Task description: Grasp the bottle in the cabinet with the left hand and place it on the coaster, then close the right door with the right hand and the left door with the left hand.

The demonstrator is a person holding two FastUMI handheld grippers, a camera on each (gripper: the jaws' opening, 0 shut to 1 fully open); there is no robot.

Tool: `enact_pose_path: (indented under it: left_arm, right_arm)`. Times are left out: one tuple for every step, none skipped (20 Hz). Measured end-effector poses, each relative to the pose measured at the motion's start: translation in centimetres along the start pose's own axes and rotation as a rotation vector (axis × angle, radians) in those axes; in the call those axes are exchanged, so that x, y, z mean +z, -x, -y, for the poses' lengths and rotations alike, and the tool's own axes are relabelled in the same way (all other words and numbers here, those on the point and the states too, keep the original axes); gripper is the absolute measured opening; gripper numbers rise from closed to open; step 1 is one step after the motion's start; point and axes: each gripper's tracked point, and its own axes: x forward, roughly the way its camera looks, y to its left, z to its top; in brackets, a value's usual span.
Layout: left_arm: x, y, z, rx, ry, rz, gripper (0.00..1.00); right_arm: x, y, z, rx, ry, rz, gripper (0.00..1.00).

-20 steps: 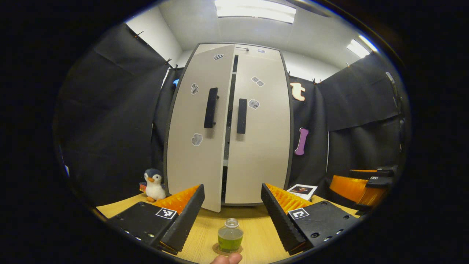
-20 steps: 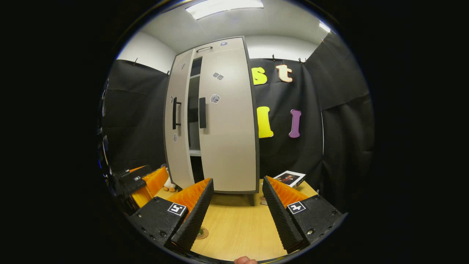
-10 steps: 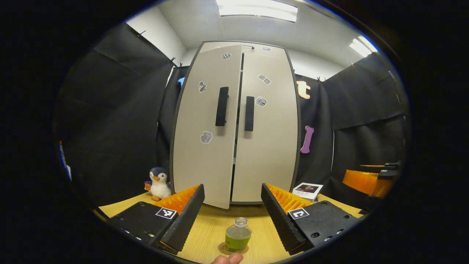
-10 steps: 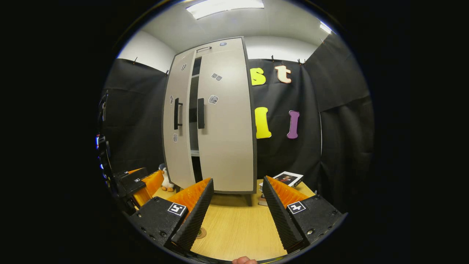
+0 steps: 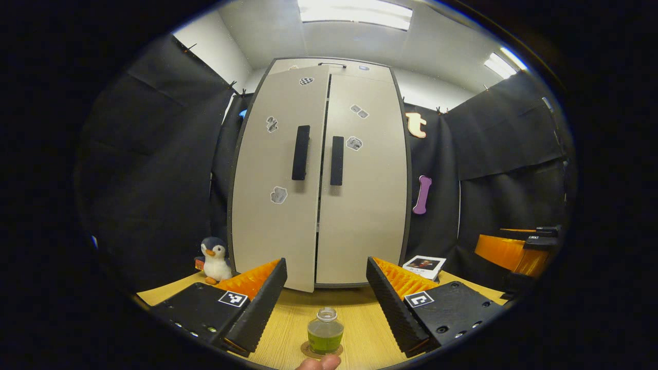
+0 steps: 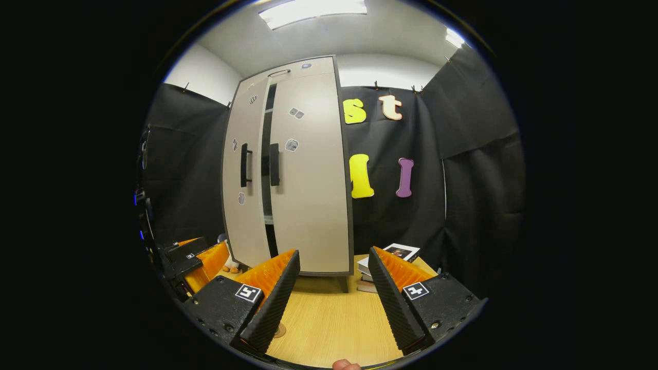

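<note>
A small clear bottle (image 5: 325, 331) of green liquid stands upright on a round coaster (image 5: 308, 351) on the wooden table (image 5: 360, 313), close in front of my left gripper (image 5: 326, 264). That gripper is open, with nothing between its fingers. The tall beige cabinet (image 5: 360, 205) stands behind. Its right door (image 5: 365, 180) lies flush; its left door (image 5: 272, 180) is slightly ajar, and the right gripper view shows a dark gap (image 6: 266, 174) between them. My right gripper (image 6: 333, 254) is open, back from the cabinet, holding nothing. The coaster's edge (image 6: 279, 330) peeks past its left finger.
A plush penguin (image 5: 215, 259) sits left of the cabinet. Stacked books (image 5: 424, 265) lie to its right, also in the right gripper view (image 6: 390, 254). The right gripper (image 5: 514, 252) shows at the far right, the left gripper (image 6: 195, 257) at the far left. A thumb (image 5: 318, 363) shows at the bottom edge.
The left door has swung nearer to shut, and the gap between the doors has narrowed. Both views shifted slightly. The bottle stays on the coaster and both grippers stay open.
</note>
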Motion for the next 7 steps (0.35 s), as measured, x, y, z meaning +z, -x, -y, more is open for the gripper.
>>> enact_pose_path:
  left_arm:
    - [-0.05,0.02,-0.08,0.001,0.001,-0.001,0.95]
    - [-0.09,-0.07,-0.14,0.002,0.002,-0.001,0.95]
    - [-0.16,-0.15,-0.18,0.004,0.003,-0.002,0.95]
    - [-0.43,-0.27,-0.20,0.005,0.005,-0.012,0.94]
    - [-0.77,-0.24,-0.16,0.004,0.006,-0.026,0.95]
    - [-0.93,-0.24,-0.21,0.003,0.005,-0.034,0.95]
    - [-0.95,-0.21,-0.33,0.007,0.006,-0.037,0.95]
  right_arm:
    - [0.01,-0.01,0.08,-0.003,0.001,0.000,0.82]
    - [0.08,-0.04,0.07,-0.003,0.003,0.002,0.82]
    - [0.08,-0.09,0.04,-0.003,0.004,0.003,0.82]
    - [0.09,-0.16,0.05,-0.004,0.005,0.005,0.82]
    - [0.01,-0.27,-0.01,-0.004,0.005,0.004,0.82]
    - [-0.03,-0.44,-0.10,-0.001,0.005,0.001,0.82]
    - [-0.12,-0.45,-0.27,0.003,0.006,-0.001,0.82]
